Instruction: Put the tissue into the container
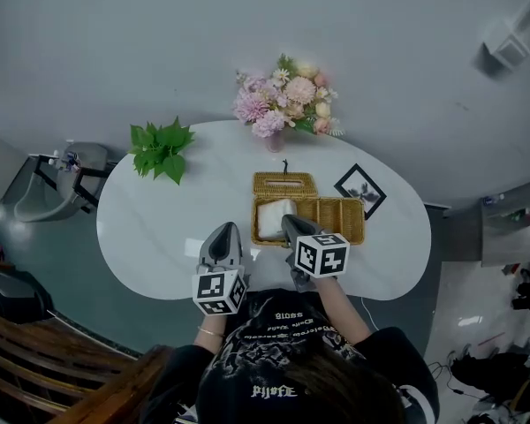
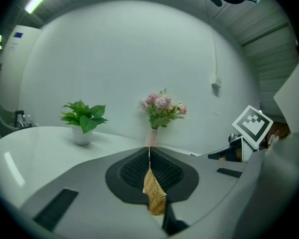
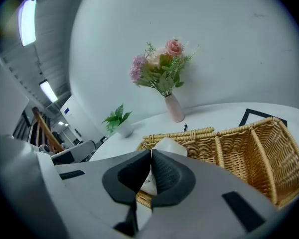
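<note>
A white tissue pack lies in the left compartment of the wicker basket on the white table. My right gripper hovers at the basket's near rim, right beside the pack. In the right gripper view its jaws are pressed together, and the tissue pack shows just beyond the tips, inside the basket. My left gripper rests over the table left of the basket. Its pads meet with nothing between them, and a strip of the basket shows below.
A vase of pink flowers stands at the table's far edge, with a potted green plant to the left. A black picture frame lies right of the basket and a small black figure behind it. A wooden chair sits near left.
</note>
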A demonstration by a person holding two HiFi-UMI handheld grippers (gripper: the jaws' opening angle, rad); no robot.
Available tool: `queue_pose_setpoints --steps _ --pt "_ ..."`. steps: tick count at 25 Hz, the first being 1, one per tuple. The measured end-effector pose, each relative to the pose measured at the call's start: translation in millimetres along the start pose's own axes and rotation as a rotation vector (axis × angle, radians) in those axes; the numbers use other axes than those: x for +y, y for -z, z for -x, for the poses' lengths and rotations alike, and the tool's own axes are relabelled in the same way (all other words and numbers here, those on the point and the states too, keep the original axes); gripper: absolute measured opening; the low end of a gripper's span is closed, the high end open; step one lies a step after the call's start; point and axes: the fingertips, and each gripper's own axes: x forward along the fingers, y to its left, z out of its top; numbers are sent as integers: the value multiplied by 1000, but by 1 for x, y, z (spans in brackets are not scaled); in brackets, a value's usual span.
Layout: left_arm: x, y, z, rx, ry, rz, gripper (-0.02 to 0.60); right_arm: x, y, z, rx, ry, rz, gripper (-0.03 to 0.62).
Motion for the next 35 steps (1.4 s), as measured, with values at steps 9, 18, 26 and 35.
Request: queue_pose_setpoints --steps 9,18,26,35 --pt "-12 16 1 38 56 15 26 -31 10 11 13 117 -112 28" --pt "-17 19 0 59 87 -10 26 -44 18 13 58 235 -125 32" --pt "-23 18 -2 67 131 -27 26 -45 20 14 73 265 -118 190" --pt "-29 15 -2 69 200 -52 26 -35 14 34 -27 275 -91 245"
